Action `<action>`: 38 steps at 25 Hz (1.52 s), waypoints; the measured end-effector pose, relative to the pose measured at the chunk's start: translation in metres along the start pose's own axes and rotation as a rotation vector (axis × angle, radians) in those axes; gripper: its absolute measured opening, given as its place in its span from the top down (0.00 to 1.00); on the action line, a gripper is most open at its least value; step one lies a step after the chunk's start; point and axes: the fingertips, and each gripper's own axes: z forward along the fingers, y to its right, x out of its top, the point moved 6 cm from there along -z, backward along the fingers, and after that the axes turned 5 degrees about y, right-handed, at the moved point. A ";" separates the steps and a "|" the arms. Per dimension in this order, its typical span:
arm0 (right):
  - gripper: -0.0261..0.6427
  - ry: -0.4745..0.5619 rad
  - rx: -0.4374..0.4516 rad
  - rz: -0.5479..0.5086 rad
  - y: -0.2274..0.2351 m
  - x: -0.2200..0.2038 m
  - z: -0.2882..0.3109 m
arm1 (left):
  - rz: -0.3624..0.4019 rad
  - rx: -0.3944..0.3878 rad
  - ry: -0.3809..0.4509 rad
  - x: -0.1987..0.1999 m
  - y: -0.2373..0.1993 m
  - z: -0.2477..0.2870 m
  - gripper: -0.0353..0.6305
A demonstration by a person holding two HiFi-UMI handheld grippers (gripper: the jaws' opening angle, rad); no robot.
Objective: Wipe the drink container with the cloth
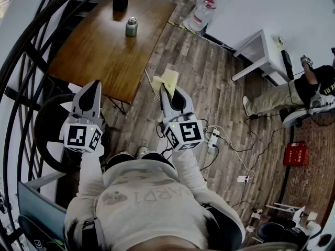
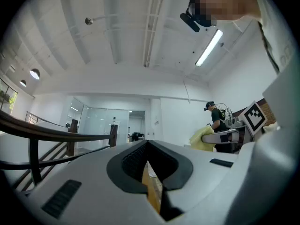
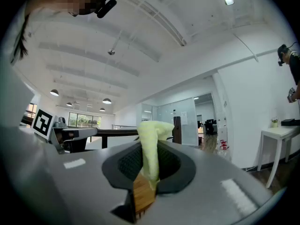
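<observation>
The drink container (image 1: pixel 131 26), a small green bottle with a silver cap, stands upright on the brown wooden table (image 1: pixel 99 56), far ahead of both grippers. My right gripper (image 1: pixel 166 89) is shut on a pale yellow cloth (image 1: pixel 168 79), held over the floor off the table's near right corner. In the right gripper view the cloth (image 3: pixel 151 142) sticks up from between the closed jaws of the right gripper (image 3: pixel 146 165). My left gripper (image 1: pixel 93 85) hovers at the table's near edge, shut with nothing in it. The left gripper view shows the left gripper (image 2: pixel 147 150) with jaws pressed together and the cloth (image 2: pixel 201 139) off to the right.
A black box (image 1: pixel 120 1) sits at the table's far end. A curved black railing (image 1: pixel 21 82) runs along the left. Right of the table are plank floor, loose cables (image 1: pixel 230 145), a white side table (image 1: pixel 259 54), a seated person (image 1: pixel 293 93) and a red crate (image 1: pixel 296 154).
</observation>
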 end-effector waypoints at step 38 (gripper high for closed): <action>0.87 0.032 0.046 0.031 0.091 -0.023 0.040 | 0.025 0.024 -0.011 -0.033 0.032 0.092 0.94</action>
